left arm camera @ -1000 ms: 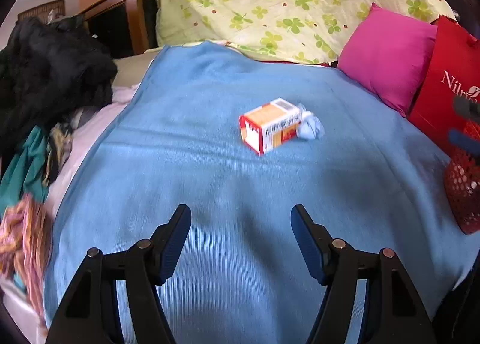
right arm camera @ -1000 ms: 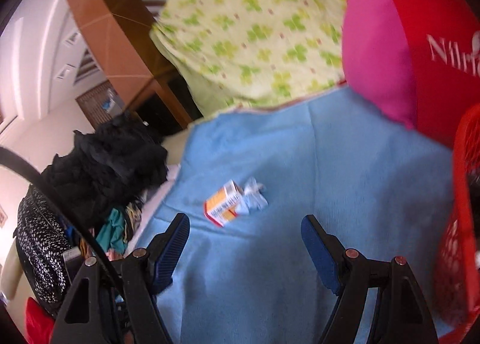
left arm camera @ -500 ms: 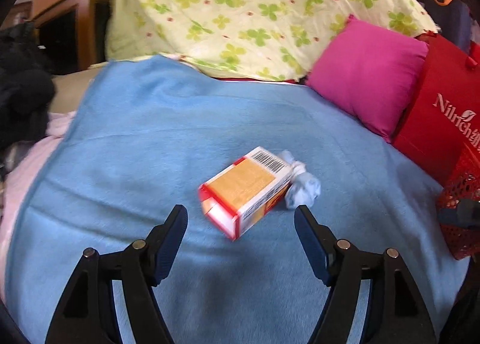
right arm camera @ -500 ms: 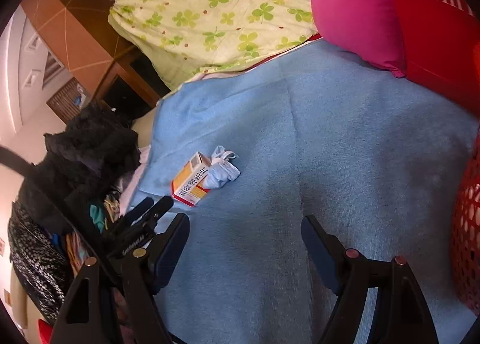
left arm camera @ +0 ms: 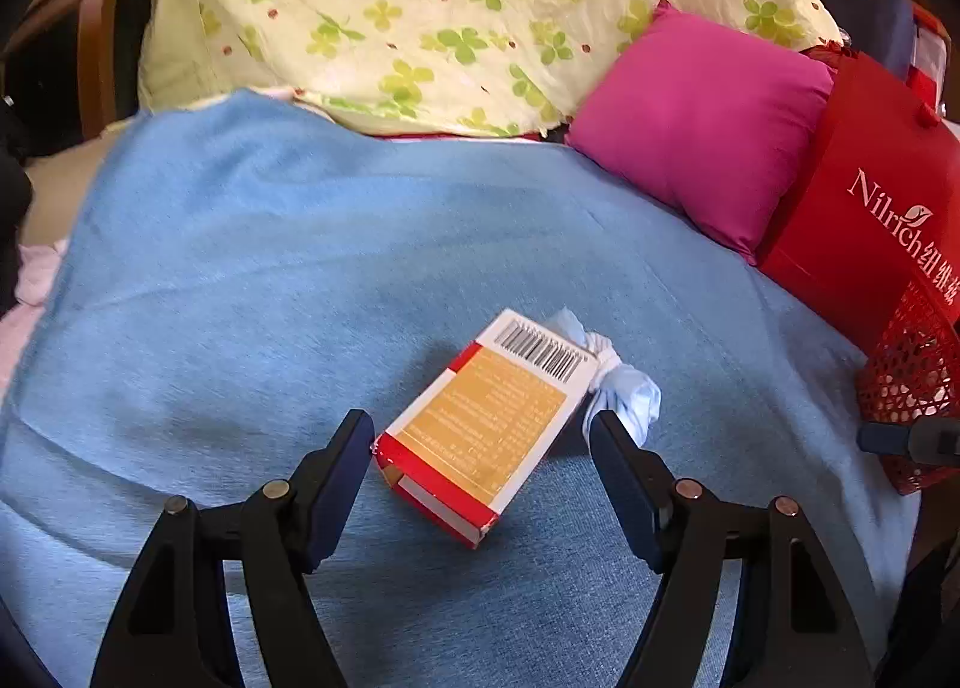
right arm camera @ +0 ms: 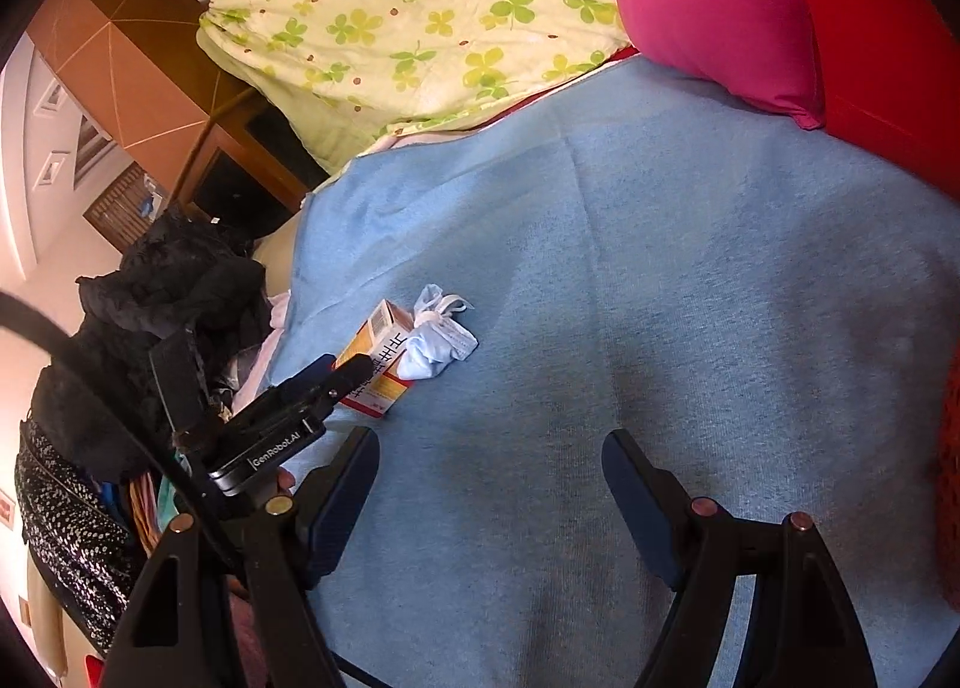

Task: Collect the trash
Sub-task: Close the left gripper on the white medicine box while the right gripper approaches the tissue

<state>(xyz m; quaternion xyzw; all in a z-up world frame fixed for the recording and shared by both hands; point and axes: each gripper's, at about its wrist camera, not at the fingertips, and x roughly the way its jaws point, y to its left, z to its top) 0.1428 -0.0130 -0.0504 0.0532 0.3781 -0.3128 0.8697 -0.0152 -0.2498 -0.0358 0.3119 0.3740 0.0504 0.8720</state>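
A red, orange and white carton box [left arm camera: 489, 427] lies flat on the blue blanket [left arm camera: 252, 268], with a knotted pale-blue face mask [left arm camera: 624, 394] against its far right corner. My left gripper [left arm camera: 480, 451] is open, its fingers on either side of the box's near end, apart from it. In the right wrist view the box [right arm camera: 381, 355] and mask [right arm camera: 435, 340] lie at the left, with the left gripper [right arm camera: 342, 373] over the box. My right gripper [right arm camera: 489, 487] is open and empty above bare blanket. A red mesh basket [left arm camera: 912, 382] stands at the right.
A pink pillow [left arm camera: 702, 118], a red paper bag [left arm camera: 870, 220] and a clover-print quilt [left arm camera: 456, 10] line the far side. Dark clothes [right arm camera: 150, 316] are heaped off the blanket's left edge.
My left gripper has moved forward to the box, which now lies between its open fingers. My right gripper has tilted down toward the blanket.
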